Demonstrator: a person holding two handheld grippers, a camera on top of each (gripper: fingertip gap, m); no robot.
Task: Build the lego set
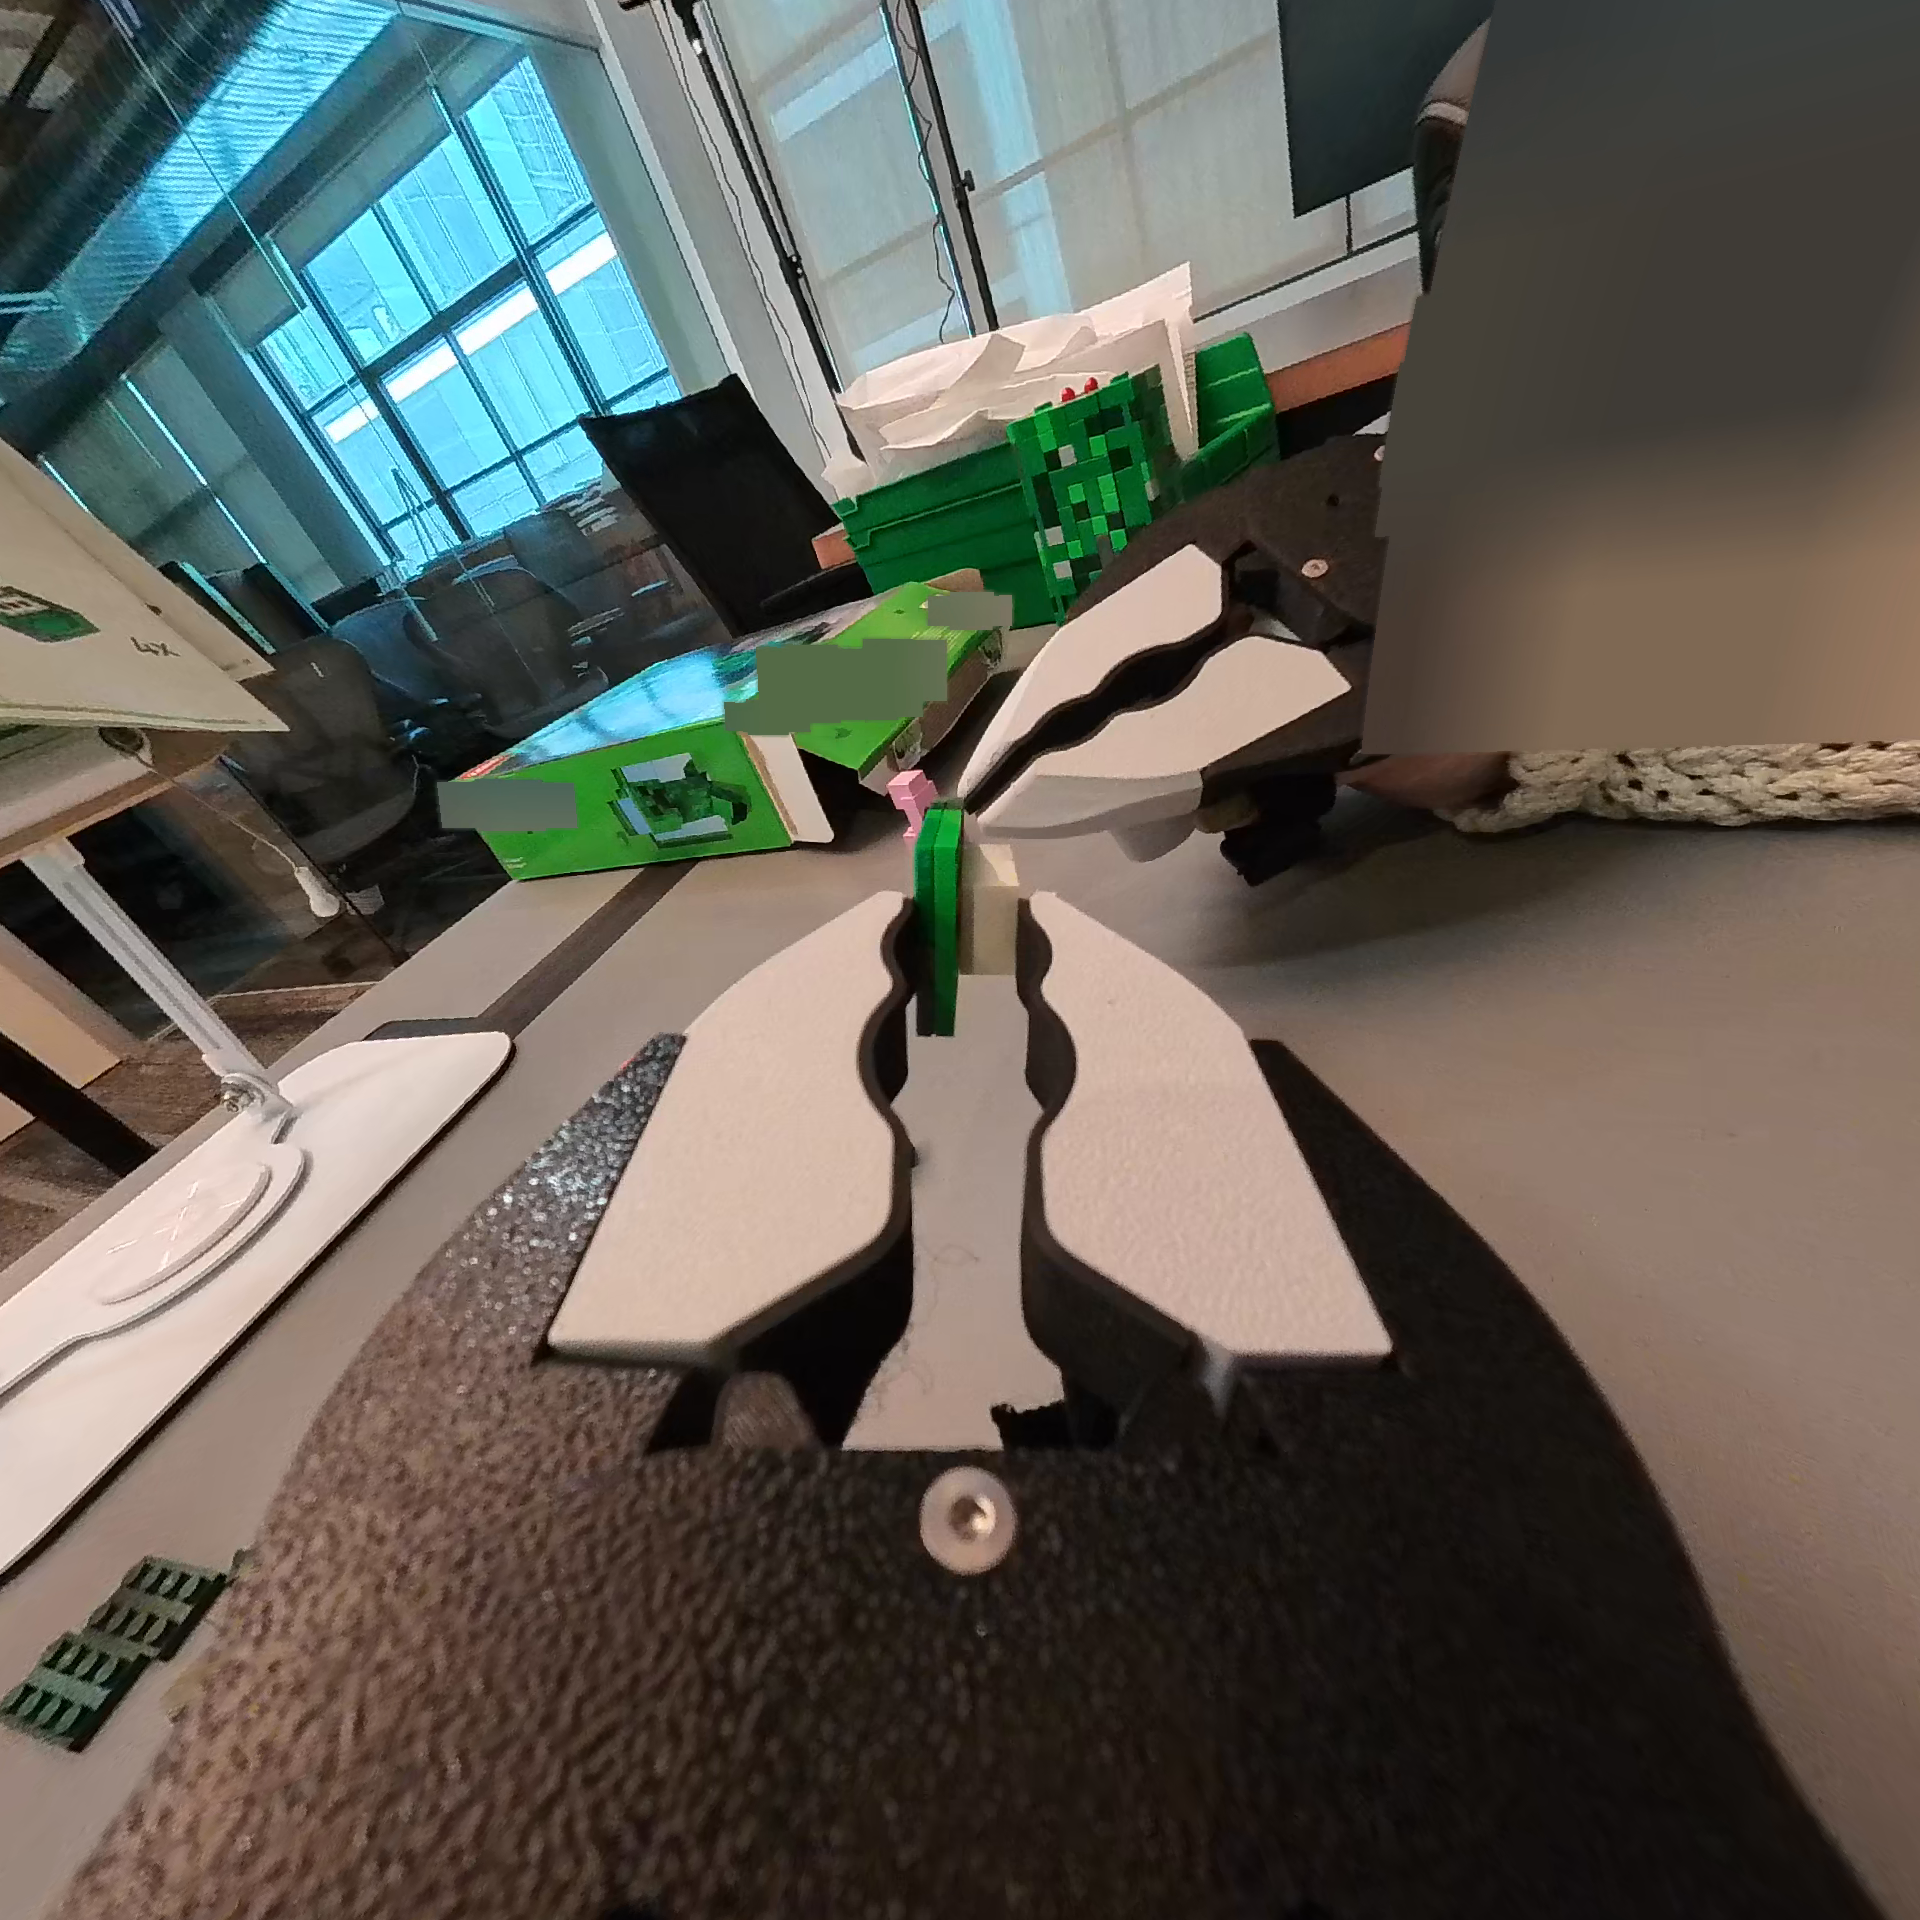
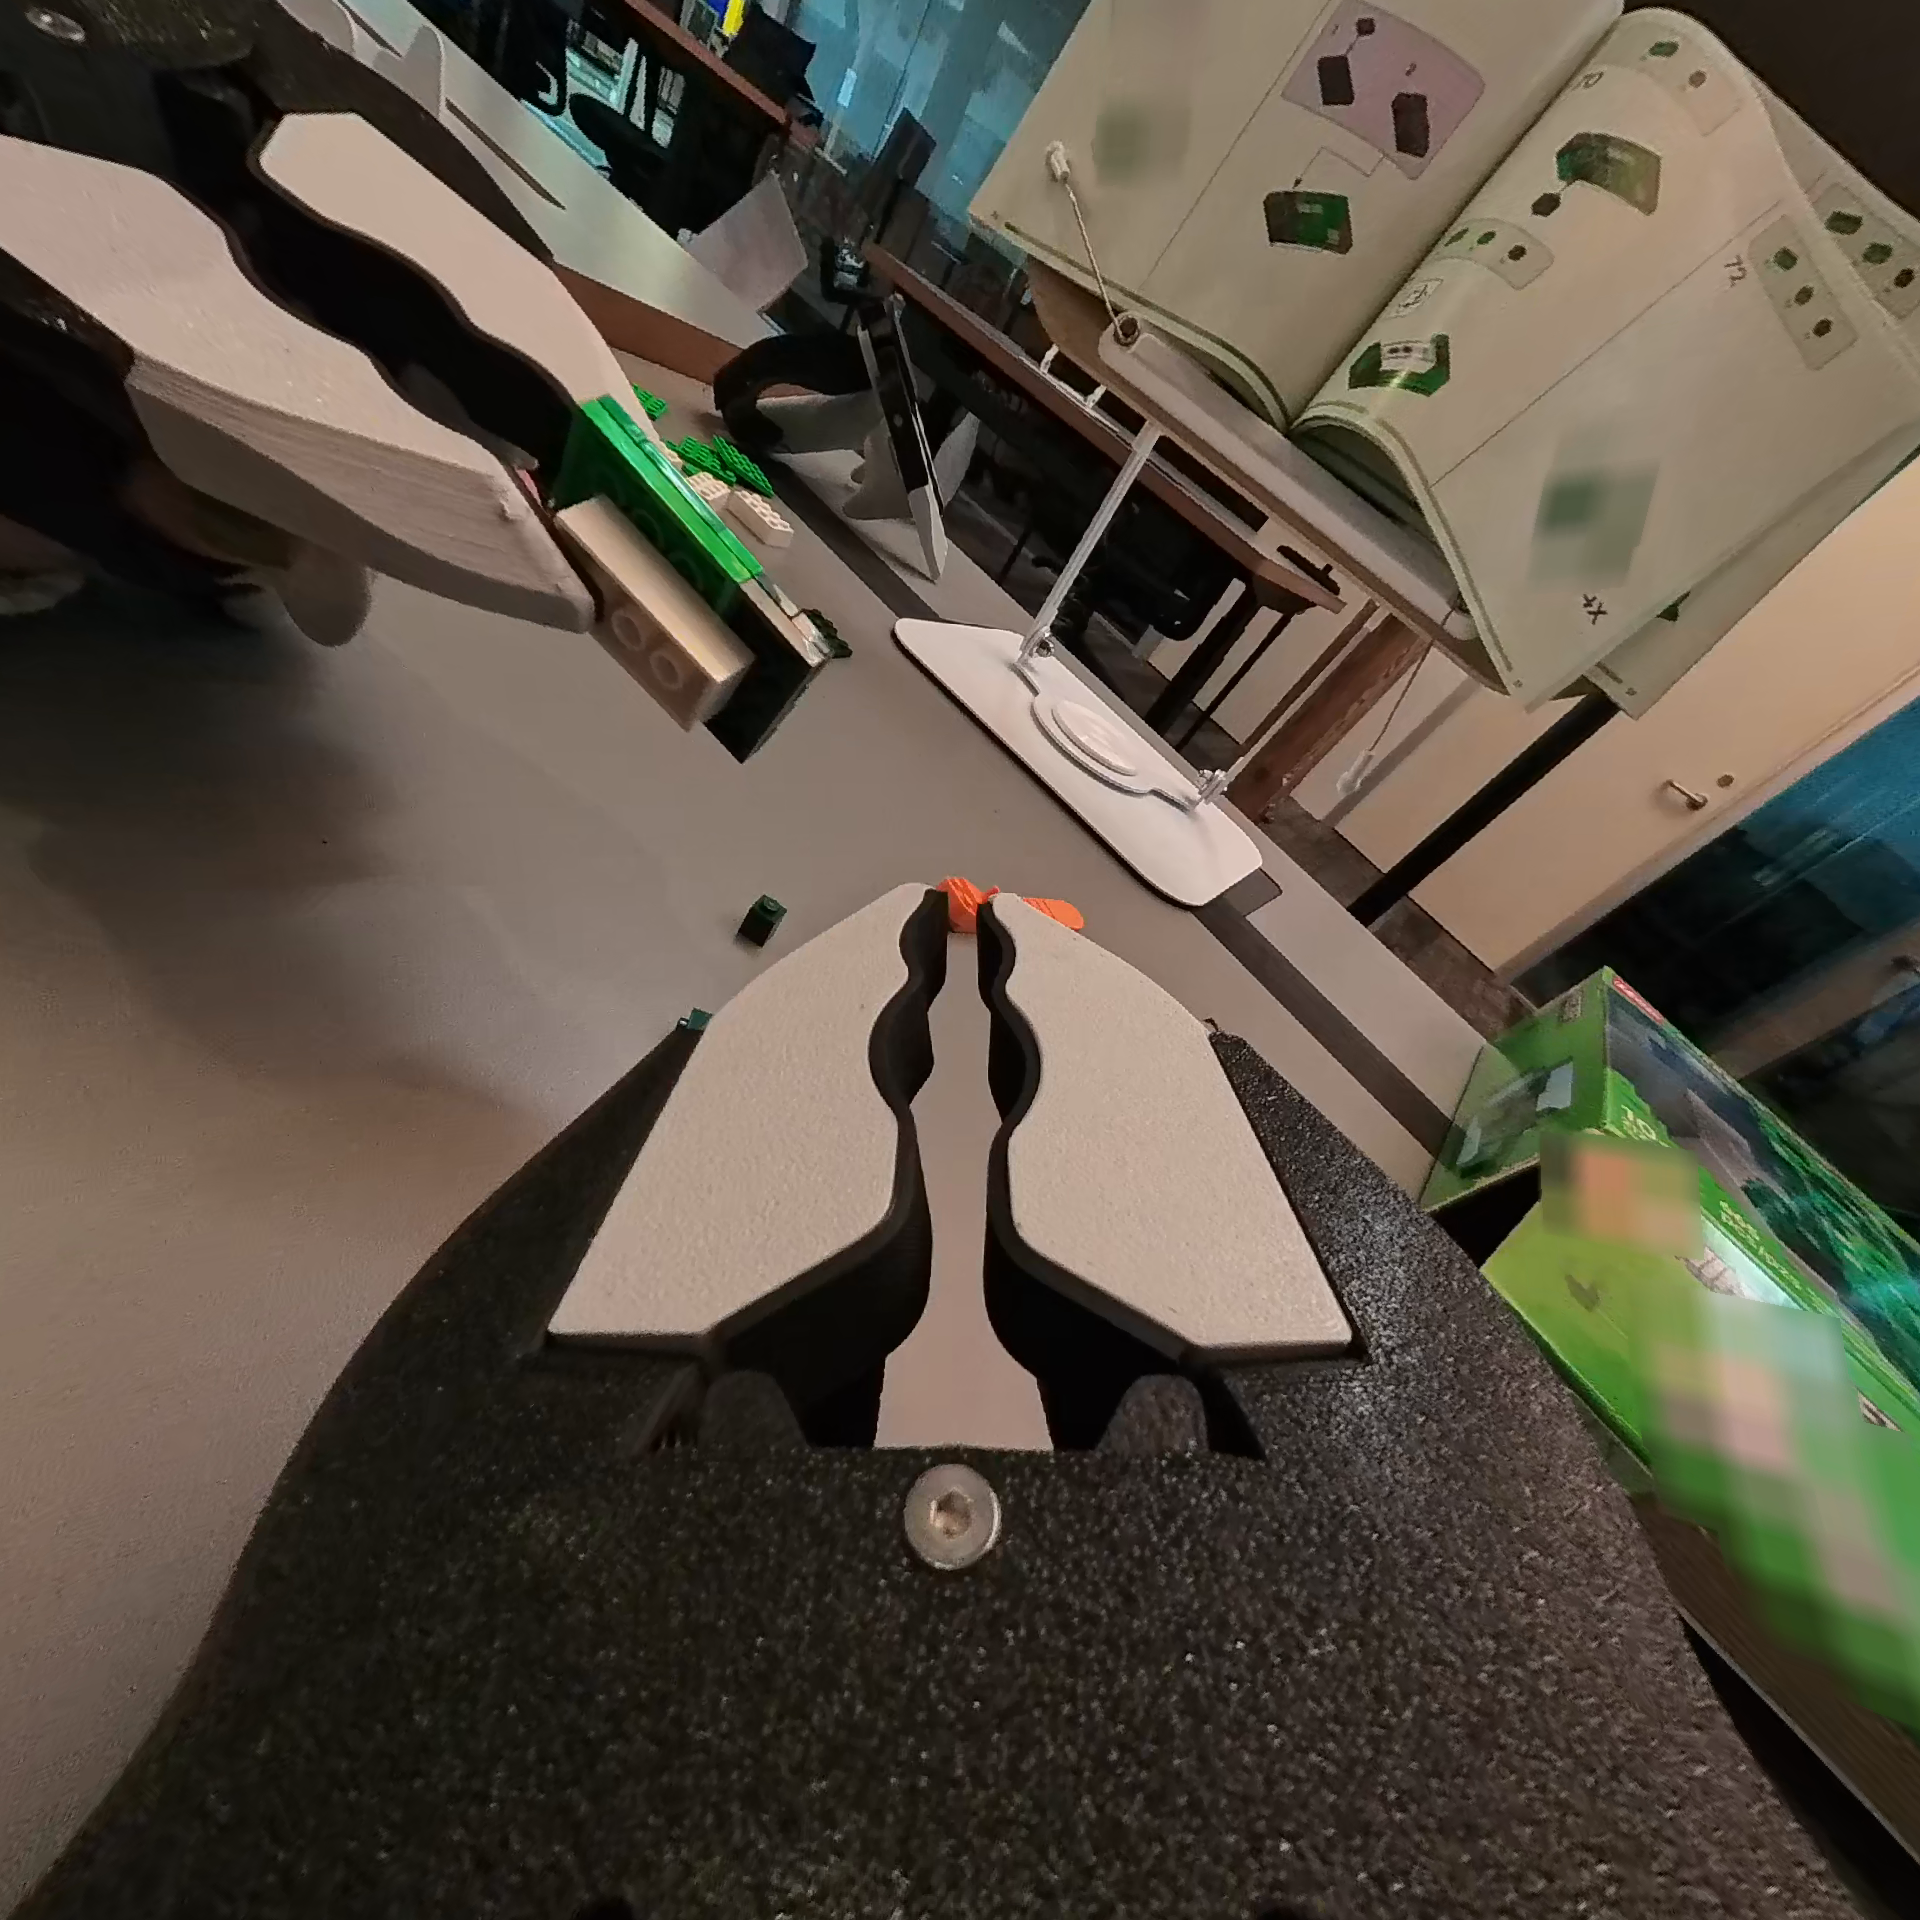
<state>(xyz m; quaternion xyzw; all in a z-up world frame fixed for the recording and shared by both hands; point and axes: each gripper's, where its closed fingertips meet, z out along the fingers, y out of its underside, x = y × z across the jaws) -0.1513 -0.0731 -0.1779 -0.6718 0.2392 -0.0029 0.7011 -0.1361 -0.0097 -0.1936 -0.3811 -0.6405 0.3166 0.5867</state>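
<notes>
Left gripper [image 1: 961, 914], grey-fingered on a black textured body: jaws pinch a small brick assembly [image 1: 951, 920] of stacked green plates with a white block, held on edge above the grey table [image 1: 1558, 1039]. Right gripper [image 2: 966, 914]: jaws nearly pressed together, clamping an orange plastic brick-separator tool [image 2: 961, 902]. Its tips sit just beside the assembly's top. Loose green and white bricks [image 2: 727, 478] lie farther back; green cardboard set box [image 1: 644, 790] beyond.
</notes>
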